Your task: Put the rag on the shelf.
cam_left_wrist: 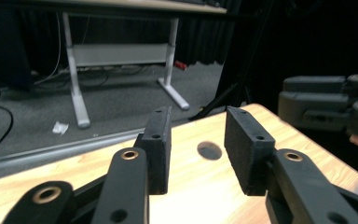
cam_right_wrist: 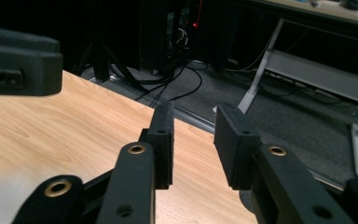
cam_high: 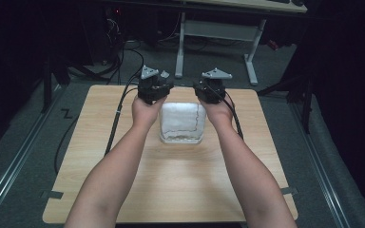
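Over the far half of the table [cam_high: 100, 190]: both grippers held level with each other, either side of the far edge of a folded white cloth [cam_high: 182, 122].
Cloth position: flat on the wood, midway between left and right, nearer the far edge than the near one, just behind the two hands.
Cloth axis: close to square, a little longer from near to far; edges squared to the table; far edge toward the grippers.
Left gripper [cam_left_wrist: 196, 142]: jaws apart, nothing between them, pointing past the far table edge toward the grey floor.
Right gripper [cam_right_wrist: 193, 135]: jaws likewise apart and empty, aimed over the far left corner.
Likely reason for the pose: matched height and spacing, one gripper per far corner, suited to pinching both corners together.
Contact: none seen between jaws and cloth.
Dark round mark [cam_left_wrist: 209, 150]: on the wood ahead of the left jaws; nature unclear.
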